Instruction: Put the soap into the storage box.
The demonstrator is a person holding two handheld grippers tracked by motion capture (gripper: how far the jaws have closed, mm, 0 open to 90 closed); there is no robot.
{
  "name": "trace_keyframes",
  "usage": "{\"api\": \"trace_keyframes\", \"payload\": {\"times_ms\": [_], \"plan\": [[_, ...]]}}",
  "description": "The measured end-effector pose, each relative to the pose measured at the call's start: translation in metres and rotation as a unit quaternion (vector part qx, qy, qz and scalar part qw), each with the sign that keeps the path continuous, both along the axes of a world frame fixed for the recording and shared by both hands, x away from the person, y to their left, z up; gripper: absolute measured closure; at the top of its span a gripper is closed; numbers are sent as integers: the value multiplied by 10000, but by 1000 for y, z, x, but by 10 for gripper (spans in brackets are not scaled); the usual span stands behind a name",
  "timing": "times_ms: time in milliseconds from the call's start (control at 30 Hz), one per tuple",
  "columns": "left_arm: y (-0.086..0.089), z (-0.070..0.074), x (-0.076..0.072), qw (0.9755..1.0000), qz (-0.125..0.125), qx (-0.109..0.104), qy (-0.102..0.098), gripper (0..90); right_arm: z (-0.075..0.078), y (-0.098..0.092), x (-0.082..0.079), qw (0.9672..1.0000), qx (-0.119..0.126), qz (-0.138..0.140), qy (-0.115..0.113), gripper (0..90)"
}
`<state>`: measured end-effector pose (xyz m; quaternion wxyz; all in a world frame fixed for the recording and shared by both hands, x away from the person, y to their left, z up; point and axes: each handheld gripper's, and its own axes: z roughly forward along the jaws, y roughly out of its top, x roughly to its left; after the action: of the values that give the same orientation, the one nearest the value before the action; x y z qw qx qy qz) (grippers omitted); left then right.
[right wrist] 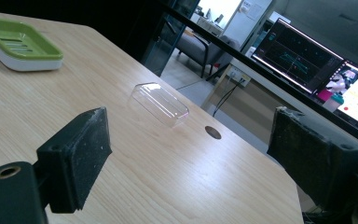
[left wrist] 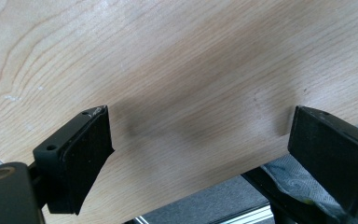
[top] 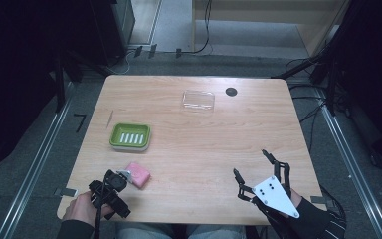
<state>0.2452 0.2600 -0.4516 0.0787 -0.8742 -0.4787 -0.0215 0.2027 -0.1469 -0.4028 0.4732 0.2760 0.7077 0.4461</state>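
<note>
A green soap dish [top: 130, 136] [right wrist: 18, 44] sits on the left half of the wooden table [top: 189, 149]. A pink soap bar [top: 138, 174] lies nearer the front, just right of my left gripper [top: 110, 194]. In the left gripper view that gripper [left wrist: 200, 123] is open over bare wood by the table's front edge, with nothing between its jaws. My right gripper [top: 252, 165] [right wrist: 191, 128] hovers open and empty at the front right, pointing toward a clear plastic lid [top: 198, 99] [right wrist: 158, 103] at the back.
A small dark round hole [top: 231, 91] [right wrist: 213, 132] lies beside the lid. Monitors [right wrist: 303, 56] stand beyond the table's far side. Cables [top: 308, 107] and metal floor rails [top: 35, 159] run around the table.
</note>
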Motion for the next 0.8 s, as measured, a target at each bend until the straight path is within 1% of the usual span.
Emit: {"api": "trace_keyframes", "payload": {"times_ms": [200,267,433,500,533,567,633,667,800], "plan": [[0,1,0,10000,1,-3,-44,60,0,0,0,10000,-22,-12,-13,132],[-1,2,0,10000,-6,-2,-66,59,0,0,0,10000,14,-22,-1,132],[-1,2,0,10000,-3,-17,-89,53,0,2,0,10000,-51,16,22,132],[-1,3,0,9999,-16,-27,-167,53,0,1,0,10000,-32,7,20,132],[-1,3,0,9999,-16,-27,-167,53,0,1,0,10000,-32,7,20,132],[-3,4,1,9997,-15,-48,-234,53,0,1,0,10000,-13,-2,15,132],[-3,5,1,9997,-15,-42,-244,53,0,1,0,10000,-8,0,28,132],[-5,6,2,9996,-21,-61,-279,53,0,1,0,10000,-15,4,23,132],[-6,6,3,9995,-38,-70,-291,53,0,1,0,10000,-24,12,20,132]]}}
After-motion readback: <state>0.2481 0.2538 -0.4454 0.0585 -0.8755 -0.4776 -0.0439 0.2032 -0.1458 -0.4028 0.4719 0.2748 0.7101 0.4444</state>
